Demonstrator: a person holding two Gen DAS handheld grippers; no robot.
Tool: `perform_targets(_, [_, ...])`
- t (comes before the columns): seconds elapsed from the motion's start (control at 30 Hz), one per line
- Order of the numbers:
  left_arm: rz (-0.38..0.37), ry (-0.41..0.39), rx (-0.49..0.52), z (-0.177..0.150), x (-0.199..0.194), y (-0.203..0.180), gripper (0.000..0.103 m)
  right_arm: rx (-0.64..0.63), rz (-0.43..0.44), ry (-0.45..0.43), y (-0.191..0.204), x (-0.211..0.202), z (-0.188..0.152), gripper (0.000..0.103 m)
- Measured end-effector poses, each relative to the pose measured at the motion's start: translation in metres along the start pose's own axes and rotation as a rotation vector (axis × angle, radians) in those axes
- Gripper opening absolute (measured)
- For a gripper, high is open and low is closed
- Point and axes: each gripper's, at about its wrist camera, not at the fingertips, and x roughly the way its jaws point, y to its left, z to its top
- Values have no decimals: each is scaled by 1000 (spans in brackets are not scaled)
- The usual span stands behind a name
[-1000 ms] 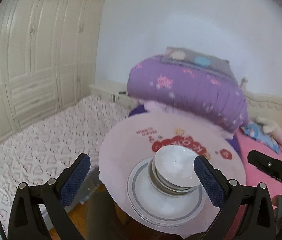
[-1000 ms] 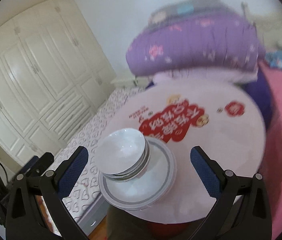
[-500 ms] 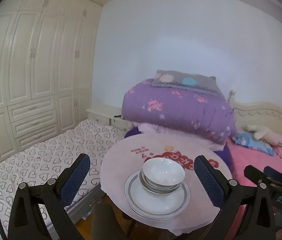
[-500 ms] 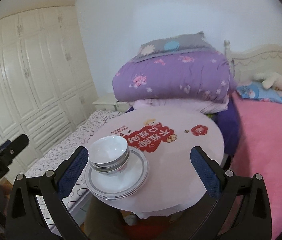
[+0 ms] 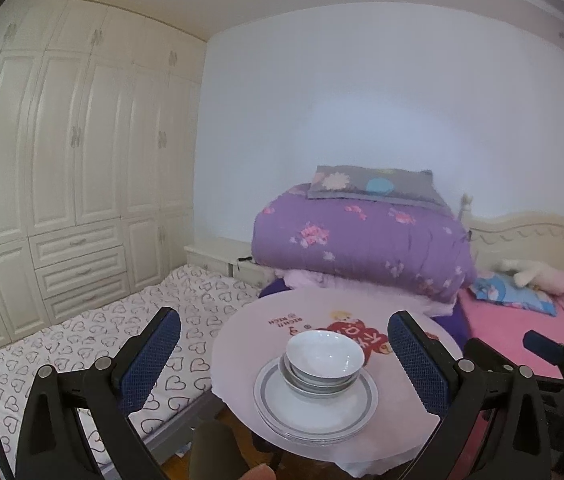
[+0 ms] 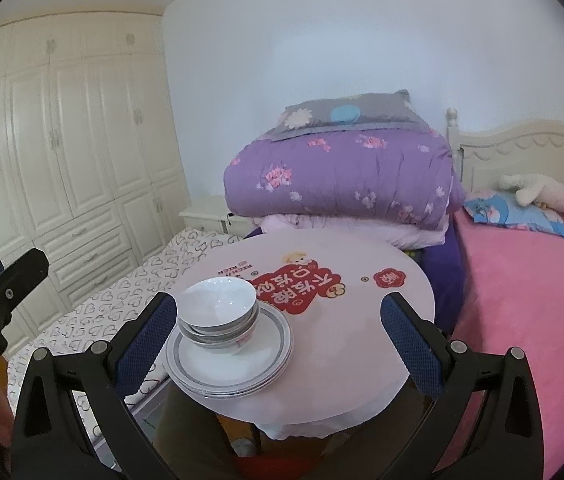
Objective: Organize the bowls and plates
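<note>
- My left gripper: jaws spread wide, holding nothing, raised short of the round table.
- My right gripper: likewise wide apart and empty, near the table's near edge.
- Nested bowls: stacked on the plates.
- Plates: piled at the table's near left edge, beside the red print.

Glossy ceramic bowls & plates; smooth printed tbl cover; matt blk plastic grippers w/ textured blue pads.
</note>
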Motion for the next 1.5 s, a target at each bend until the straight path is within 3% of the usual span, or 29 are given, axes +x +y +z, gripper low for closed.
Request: perform_targets(1.5, [-28,6,-12,11,11,-3,102,-28,4,-11,10,2,0,103])
